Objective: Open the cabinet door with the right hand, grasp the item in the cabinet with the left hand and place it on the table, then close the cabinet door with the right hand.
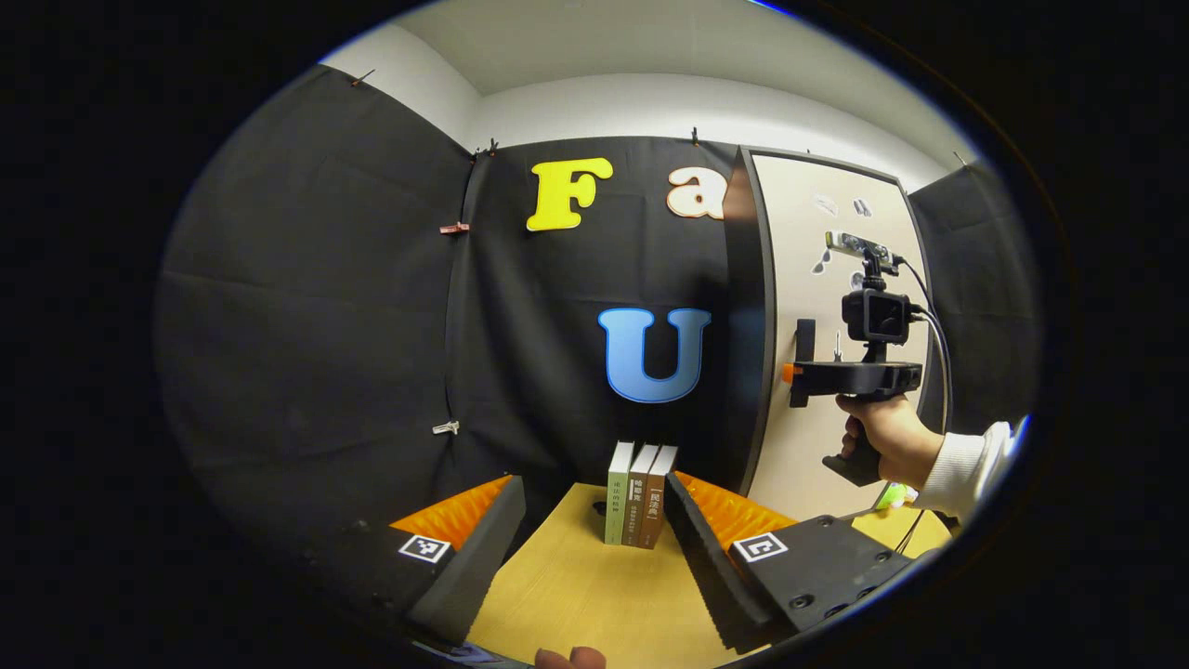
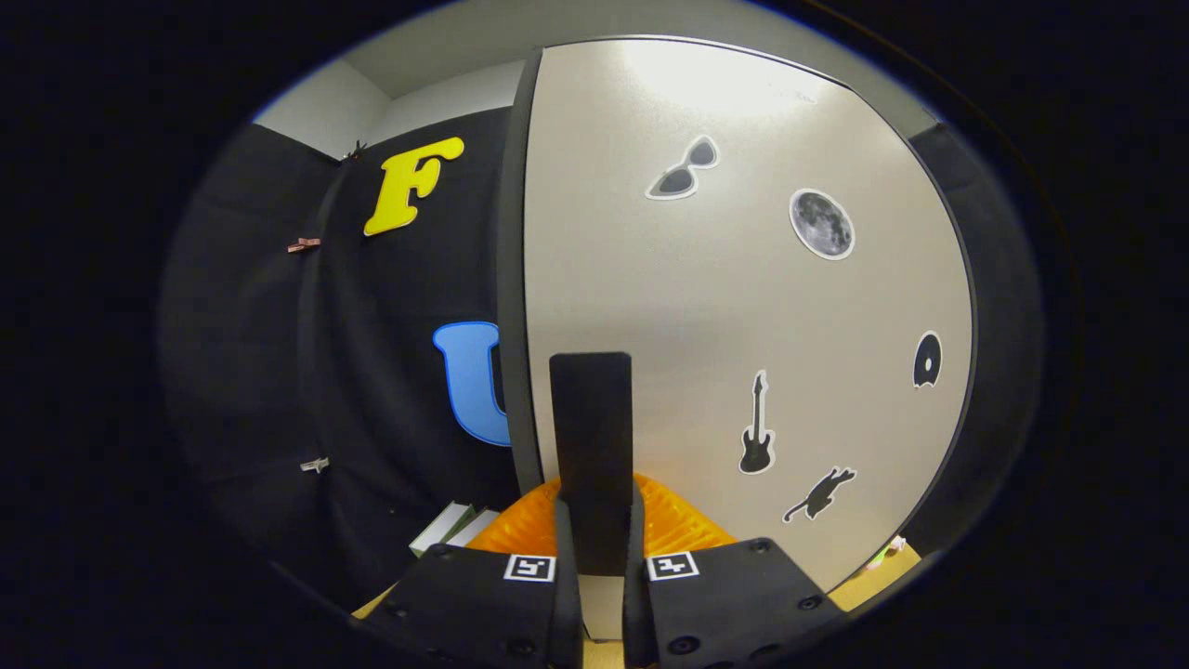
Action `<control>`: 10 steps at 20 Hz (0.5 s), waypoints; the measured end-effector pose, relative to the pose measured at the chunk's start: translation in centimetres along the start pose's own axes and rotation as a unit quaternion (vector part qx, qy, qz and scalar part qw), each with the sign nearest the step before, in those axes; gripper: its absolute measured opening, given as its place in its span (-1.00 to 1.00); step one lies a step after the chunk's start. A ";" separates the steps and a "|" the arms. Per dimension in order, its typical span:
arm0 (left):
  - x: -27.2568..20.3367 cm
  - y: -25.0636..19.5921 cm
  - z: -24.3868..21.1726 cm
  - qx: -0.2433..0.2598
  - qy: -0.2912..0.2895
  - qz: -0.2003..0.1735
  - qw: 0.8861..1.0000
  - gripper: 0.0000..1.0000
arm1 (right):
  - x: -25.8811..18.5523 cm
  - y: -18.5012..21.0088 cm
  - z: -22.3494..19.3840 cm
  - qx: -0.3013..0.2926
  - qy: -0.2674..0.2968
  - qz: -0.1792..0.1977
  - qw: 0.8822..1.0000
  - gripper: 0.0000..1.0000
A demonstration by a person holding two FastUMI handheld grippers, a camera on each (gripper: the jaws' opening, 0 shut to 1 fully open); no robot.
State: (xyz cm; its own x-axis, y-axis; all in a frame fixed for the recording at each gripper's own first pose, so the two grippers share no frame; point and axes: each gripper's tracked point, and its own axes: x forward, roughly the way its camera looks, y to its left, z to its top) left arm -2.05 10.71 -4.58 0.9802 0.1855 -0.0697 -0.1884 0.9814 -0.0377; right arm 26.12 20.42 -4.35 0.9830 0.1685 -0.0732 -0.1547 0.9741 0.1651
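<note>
The cabinet door is a pale panel with dark stickers and a dark frame. Its black upright handle stands between my right gripper's fingers, which are shut on it. In the left gripper view the same door stands at the right, and a hand in a white sleeve holds the right gripper at the handle. My left gripper is open over the wooden table with nothing between its fingers. The door hides the inside of the cabinet.
Three books stand upright at the back of the table, just beyond the left gripper's fingertips; their tops show as well left of the door. A small green thing lies low by the cabinet's foot. Black cloth walls close in behind and to the left.
</note>
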 end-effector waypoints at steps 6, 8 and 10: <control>-2.6 -0.8 1.3 0.011 -0.013 0.002 1.000 0.89 | -2.1 0.0 0.0 -0.004 0.006 0.031 0.999 -0.58; -3.6 -1.3 1.4 0.011 -0.014 0.002 1.000 0.89 | -2.9 -0.1 0.0 -0.004 0.008 0.043 0.999 -0.58; -4.4 -1.6 1.2 0.012 -0.012 0.003 1.000 0.89 | -3.5 -0.3 0.0 -0.001 0.009 0.055 0.998 -0.58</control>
State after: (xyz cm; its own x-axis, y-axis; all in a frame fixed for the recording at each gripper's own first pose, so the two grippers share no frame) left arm -5.99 8.41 -2.99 0.9802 0.1925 -0.0452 -0.1933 0.9811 -0.0129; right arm 22.69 19.56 -4.14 0.9579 0.2775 -0.0732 -0.2620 0.9497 0.1714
